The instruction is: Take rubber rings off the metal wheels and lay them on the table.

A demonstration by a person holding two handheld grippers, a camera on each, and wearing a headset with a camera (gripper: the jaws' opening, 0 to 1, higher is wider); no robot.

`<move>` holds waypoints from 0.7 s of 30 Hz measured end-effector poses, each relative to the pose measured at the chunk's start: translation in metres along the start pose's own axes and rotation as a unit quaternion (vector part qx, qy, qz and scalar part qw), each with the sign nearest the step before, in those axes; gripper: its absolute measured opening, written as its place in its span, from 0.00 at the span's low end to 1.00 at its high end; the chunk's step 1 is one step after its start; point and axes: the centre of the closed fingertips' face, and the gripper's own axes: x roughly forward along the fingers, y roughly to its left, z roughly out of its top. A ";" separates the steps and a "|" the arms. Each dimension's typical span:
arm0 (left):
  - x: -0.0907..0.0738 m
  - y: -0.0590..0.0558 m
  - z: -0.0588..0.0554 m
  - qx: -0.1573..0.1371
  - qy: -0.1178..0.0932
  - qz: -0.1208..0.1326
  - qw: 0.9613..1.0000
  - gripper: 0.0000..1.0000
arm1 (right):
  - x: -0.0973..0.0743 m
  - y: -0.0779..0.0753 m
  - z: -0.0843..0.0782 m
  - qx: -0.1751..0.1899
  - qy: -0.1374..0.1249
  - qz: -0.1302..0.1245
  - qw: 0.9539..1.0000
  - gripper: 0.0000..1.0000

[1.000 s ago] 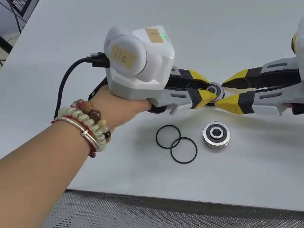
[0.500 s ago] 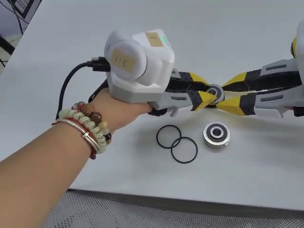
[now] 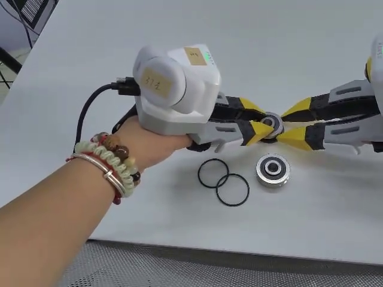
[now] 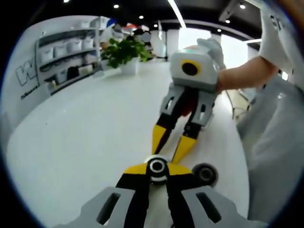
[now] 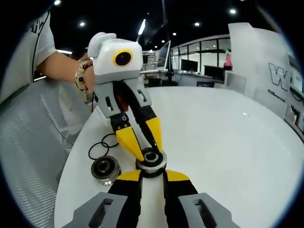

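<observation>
1. Far left: our hand (image 3: 149, 140) carries the left gripper (image 3: 261, 121). Its jaws are clamped on a small metal wheel (image 3: 270, 124), held up off the table (image 3: 311, 227).
2. Centre, lower: two rubber rings (image 3: 222, 179) lie flat on the table, overlapping at one spot. Just right of them a second wheel (image 3: 273, 170) lies flat; its rim looks bare.
3. Right: the right gripper (image 3: 281, 125) meets the held wheel head-on, jaws narrowly parted, tips at the rim. We cannot tell whether they pinch anything. Any ring on the held wheel is too small to confirm.

Likely faults from this pos.:
- Wheel slips out of the left clamp. Cause: smooth metal, small contact area, pull from the right side.
- Ring snaps free and flies off the table. Cause: stretch released w/o control.
- Right tips skid over the rim w/o catching rubber. Cause: shallow bite.
- A dropped wheel lands on the parts below and scatters them.
</observation>
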 end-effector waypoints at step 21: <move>0.002 -0.004 -0.001 -0.004 0.002 0.006 1.000 0.14 | -0.001 -0.006 -0.008 0.084 0.017 -0.022 0.996 0.00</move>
